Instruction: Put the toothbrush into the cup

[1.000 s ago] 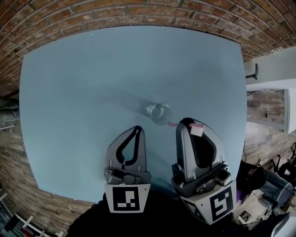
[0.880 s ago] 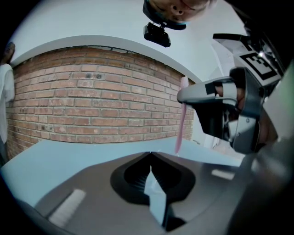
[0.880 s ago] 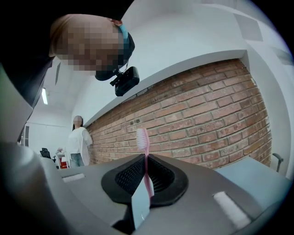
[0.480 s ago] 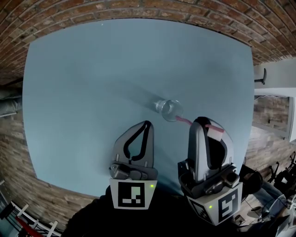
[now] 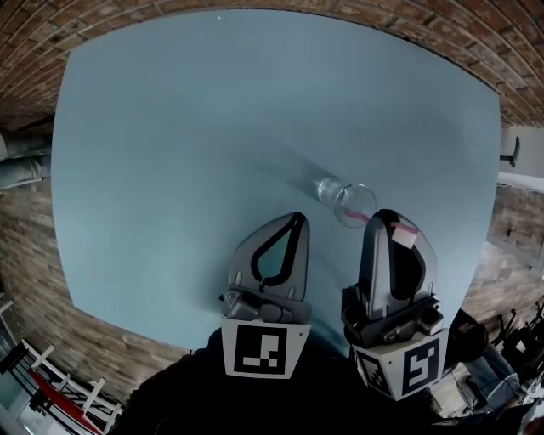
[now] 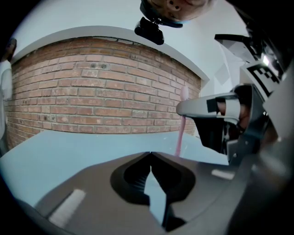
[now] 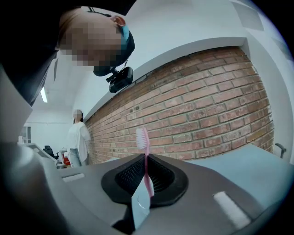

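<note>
A clear glass cup (image 5: 347, 198) stands on the blue table (image 5: 170, 153), right of centre. My right gripper (image 5: 384, 219) is just behind the cup, shut on a pink toothbrush (image 7: 147, 176) held upright. The brush head (image 7: 142, 137) sticks up above the jaws. In the head view the pink handle's lower end (image 5: 352, 222) shows at the cup's near rim. The left gripper view shows the handle (image 6: 180, 134) hanging down below the right gripper (image 6: 216, 106). My left gripper (image 5: 297, 217) hangs to the cup's left, shut, with nothing held (image 6: 150, 154).
A brick wall (image 5: 255, 7) runs along the table's far and side edges. The table's near edge (image 5: 127, 327) is close to the grippers. A person in white (image 7: 78, 137) stands far off along the wall, in the right gripper view.
The right gripper has sunk with the toothbrush; its pink handle end now shows at the cup's rim instead of beside it. The head camera has shifted, so the table sits further right.
</note>
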Tool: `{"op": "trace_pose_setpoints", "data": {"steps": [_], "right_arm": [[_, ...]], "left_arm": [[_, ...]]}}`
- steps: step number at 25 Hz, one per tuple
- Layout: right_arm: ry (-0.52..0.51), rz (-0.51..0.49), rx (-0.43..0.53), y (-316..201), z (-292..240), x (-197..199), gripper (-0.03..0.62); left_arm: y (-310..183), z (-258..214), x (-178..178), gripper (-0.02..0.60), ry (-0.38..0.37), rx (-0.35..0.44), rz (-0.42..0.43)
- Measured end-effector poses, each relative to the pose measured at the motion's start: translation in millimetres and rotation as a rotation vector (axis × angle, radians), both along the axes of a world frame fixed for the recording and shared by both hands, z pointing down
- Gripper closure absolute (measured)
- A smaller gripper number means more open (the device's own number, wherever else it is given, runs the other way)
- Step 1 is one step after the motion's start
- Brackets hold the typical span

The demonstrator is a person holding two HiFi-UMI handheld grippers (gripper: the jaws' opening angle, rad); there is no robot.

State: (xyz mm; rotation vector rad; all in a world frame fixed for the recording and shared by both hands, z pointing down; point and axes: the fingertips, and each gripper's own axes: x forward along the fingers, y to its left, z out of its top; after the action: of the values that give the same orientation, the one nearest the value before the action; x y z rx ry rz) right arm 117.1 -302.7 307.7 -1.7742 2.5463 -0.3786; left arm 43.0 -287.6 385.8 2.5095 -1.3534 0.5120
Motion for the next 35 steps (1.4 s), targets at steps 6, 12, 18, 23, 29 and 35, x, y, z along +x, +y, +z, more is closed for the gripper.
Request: {"op": "trace_pose_setpoints", "data": {"steps": [6,12,18,23,29,35], "right_arm": [[0.004,0.0,-0.078,-2.2,28.6,-0.3,0.574],[0.004,0.008,-0.101,-1.9,34.6,2.6,0.572],[0.006,-0.009,-0.105,1.0,35.0,2.2,0.568],[0.004,-0.031,-0.123,-0.2,38.3,-4.6,0.531],[0.01,-0.045,-0.14,1.5,40.8,-6.1,0.48],[0.023,-0.04,-0.155,3.1,44.2,-5.2,0.47]], "left_arm": [[-2.3,12.4,0.2,0.574,0.002,-0.036,-0.009],[-2.7,14.6,2.6,0.574,-0.002,-0.047,-0.002],[-0.1,13.9,5.2,0.574,0.016,-0.052,-0.017],[-0.5,14.0,3.3,0.574,0.011,-0.052,-0.006],[0.8,12.0,5.3,0.574,0.015,-0.046,-0.005],[1.1,10.8,6.3,0.574,0.026,-0.049,-0.012]]}}
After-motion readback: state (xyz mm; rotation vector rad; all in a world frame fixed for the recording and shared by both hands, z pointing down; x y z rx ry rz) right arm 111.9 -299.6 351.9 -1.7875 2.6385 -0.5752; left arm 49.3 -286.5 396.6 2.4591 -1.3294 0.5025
